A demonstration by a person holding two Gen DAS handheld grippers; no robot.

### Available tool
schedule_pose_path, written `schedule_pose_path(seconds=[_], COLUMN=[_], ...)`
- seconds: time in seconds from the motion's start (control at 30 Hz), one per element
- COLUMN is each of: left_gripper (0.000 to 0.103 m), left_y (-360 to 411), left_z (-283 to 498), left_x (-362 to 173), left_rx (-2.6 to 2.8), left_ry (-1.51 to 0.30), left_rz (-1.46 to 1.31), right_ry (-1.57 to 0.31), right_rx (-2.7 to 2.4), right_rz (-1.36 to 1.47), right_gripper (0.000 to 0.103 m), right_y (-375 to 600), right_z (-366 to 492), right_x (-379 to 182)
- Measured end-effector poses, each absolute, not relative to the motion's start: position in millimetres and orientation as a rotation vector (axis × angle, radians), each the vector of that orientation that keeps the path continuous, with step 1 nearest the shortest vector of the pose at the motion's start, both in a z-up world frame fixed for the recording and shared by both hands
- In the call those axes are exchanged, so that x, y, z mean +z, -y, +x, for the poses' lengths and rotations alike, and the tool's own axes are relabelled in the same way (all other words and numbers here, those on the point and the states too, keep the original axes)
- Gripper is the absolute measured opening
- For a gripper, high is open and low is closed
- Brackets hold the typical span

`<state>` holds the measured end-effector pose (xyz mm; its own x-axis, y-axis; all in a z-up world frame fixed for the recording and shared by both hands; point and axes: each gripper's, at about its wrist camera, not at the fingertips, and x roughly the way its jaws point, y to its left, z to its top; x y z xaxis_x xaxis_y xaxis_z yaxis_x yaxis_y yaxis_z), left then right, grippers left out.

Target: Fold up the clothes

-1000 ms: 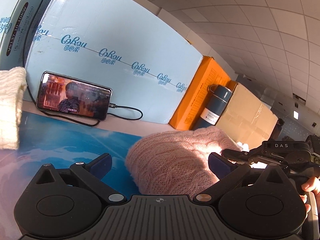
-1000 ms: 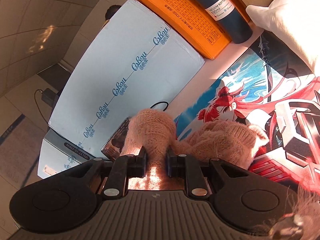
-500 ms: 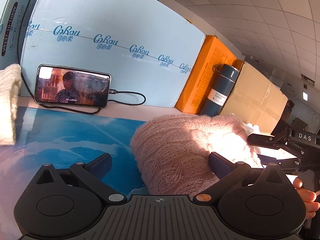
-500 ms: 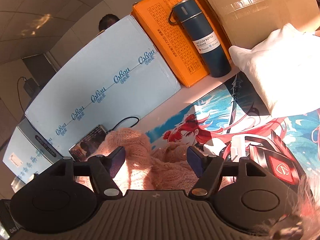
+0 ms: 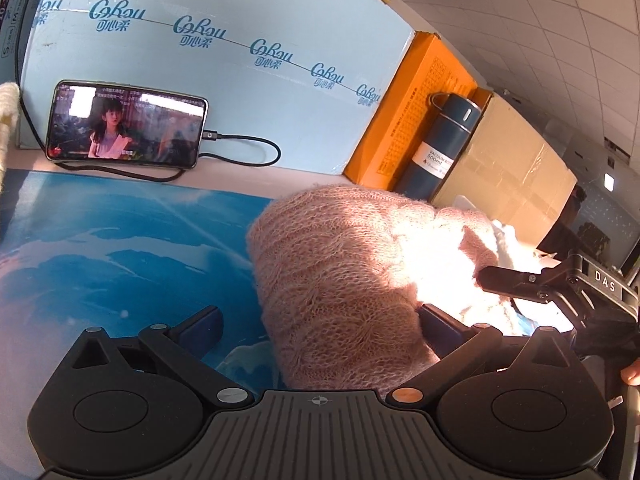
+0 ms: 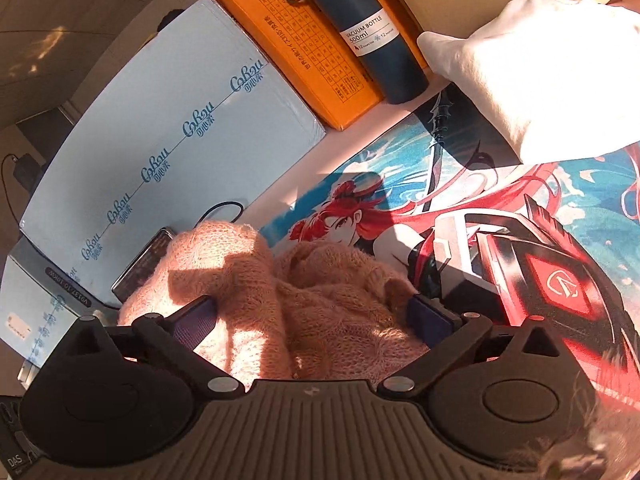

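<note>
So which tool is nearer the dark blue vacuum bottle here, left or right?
Right, as far as I can judge. The vacuum bottle stands at the desk's back edge, right of the pink sweater. The right tool sits at the sweater's bottle-side end; the left tool at the phone-side end.

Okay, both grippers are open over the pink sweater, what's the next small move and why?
Probably close the right gripper on the pink sweater: its fingers straddle the bunched knit, which lies rumpled on the printed mat, not flat. The left gripper also straddles it, open.
</note>
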<state>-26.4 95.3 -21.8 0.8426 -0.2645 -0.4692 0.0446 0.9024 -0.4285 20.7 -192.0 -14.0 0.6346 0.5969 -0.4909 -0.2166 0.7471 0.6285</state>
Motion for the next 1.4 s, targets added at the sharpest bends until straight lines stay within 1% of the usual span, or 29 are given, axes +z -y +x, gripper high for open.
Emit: schedule_pose_path(seconds=[0.07, 0.13, 0.17, 0.2, 0.27, 0.3, 0.37, 0.53, 0.67, 0.83, 1.03, 1.17, 1.4], left_gripper=[0.103, 0.103, 0.103, 0.103, 0.103, 0.103, 0.100, 0.093, 0.093, 0.093, 0.093, 0.093, 0.093], left_y=[-95.7, -93.6, -92.4, -92.0, -91.4, -91.8, -91.7, -73.4, -44.7, 7.4, 65.6, 96.3, 129.4], left_z=[-26.4, -26.6, -26.8, -27.5, -28.8, -29.6, -31.8, -34.5, -24.3, 5.4, 51.7, 88.1, 147.7], left_x=[-22.4, -23.5, -24.0, -24.3, -24.8, -24.8, -24.9, -20.0, -3.4, 20.3, 37.9, 41.2, 24.8], left_rx=[-0.203, -0.244, -0.265, -0.272, -0.284, -0.283, -0.276, -0.303, -0.355, -0.433, -0.500, -0.553, -0.553], left_ry=[-0.544, -0.546, -0.547, -0.546, -0.544, -0.540, -0.530, -0.530, -0.472, -0.401, -0.328, -0.310, -0.348], left_rz=[-0.444, -0.459, -0.465, -0.468, -0.475, -0.482, -0.504, -0.601, -0.621, -0.505, -0.452, -0.499, -0.526], right_ry=[-0.755, -0.755, -0.756, -0.762, -0.767, -0.763, -0.743, -0.656, -0.556, -0.428, -0.302, -0.203, -0.152], right_rx=[0.529, 0.544, 0.547, 0.552, 0.571, 0.583, 0.613, 0.678, 0.687, 0.644, 0.578, 0.520, 0.401], right_rz=[0.593, 0.600, 0.591, 0.580, 0.586, 0.594, 0.610, 0.640, 0.671, 0.685, 0.700, 0.733, 0.719], right_gripper=[0.103, 0.096, 0.084, 0.066, 0.051, 0.047, 0.042, 0.040, 0.040, 0.040, 0.041, 0.041, 0.041], right_y=[190.4, 186.7, 184.0, 181.0, 179.0, 179.6, 185.5, 211.8, 249.7, 298.5, 350.8, 378.6, 403.1], right_z=[19.2, 16.0, 13.7, 11.3, 6.7, 4.2, -0.2, -11.7, -16.4, -10.5, 15.9, 44.2, 92.3], right_x=[-16.4, -17.8, -18.3, -19.0, -21.4, -22.1, -19.2, -0.7, 16.5, 33.2, 46.7, 47.2, 30.8])
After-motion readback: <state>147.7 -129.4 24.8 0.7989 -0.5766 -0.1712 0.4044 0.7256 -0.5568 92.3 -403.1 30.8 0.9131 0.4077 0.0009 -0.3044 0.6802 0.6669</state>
